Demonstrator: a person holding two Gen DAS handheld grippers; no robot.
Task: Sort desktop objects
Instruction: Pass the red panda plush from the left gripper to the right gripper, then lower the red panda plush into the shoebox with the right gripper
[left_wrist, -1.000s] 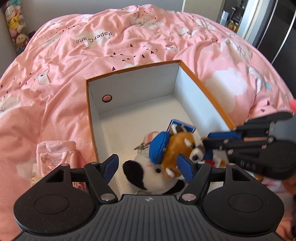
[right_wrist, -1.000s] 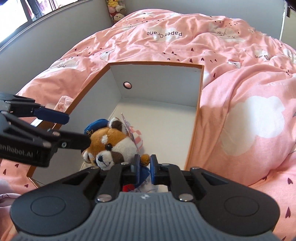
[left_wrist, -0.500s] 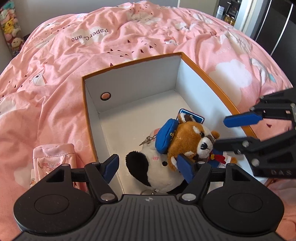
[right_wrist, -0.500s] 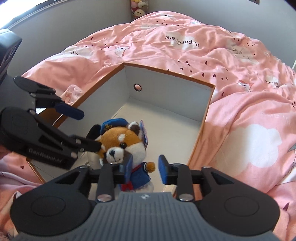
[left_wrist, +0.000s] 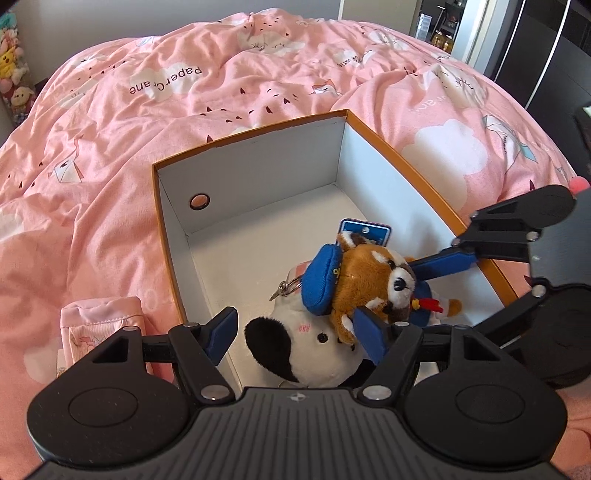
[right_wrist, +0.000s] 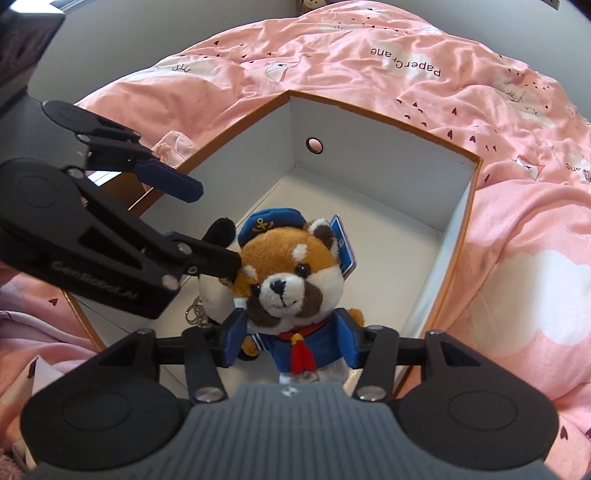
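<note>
A: Scanning from the left: a small pink fabric pouch (left_wrist: 101, 325) lies on the pink printed duvet (left_wrist: 184, 92) just outside the left wall of the white cardboard box with the orange rim (left_wrist: 258, 206). The left gripper (left_wrist: 295, 332) hangs over the box's near edge, jaws spread wide and pinching nothing, with a white plush with a black ear (left_wrist: 295, 343) below them.

B: And the task's toy?

A: The brown red-panda plush in a blue sailor cap and suit (right_wrist: 284, 284) sits in the near half of the box, leaning on the white plush. Its long axis runs head to feet, head toward the box's far wall and feet toward the near edge, face turned up at the right wrist camera.

B: The right gripper (right_wrist: 291, 339)?

A: Its jaws have just been opening. They now stand either side of the blue torso, seemingly clear of it, so I'd call it let go.

B: How would it handle?

A: Light, soft and squashy, I'd judge; not fragile. The torso gives the firmest hold. The metal key ring (right_wrist: 195, 314) and blue tag (right_wrist: 341, 243) could snag.
</note>
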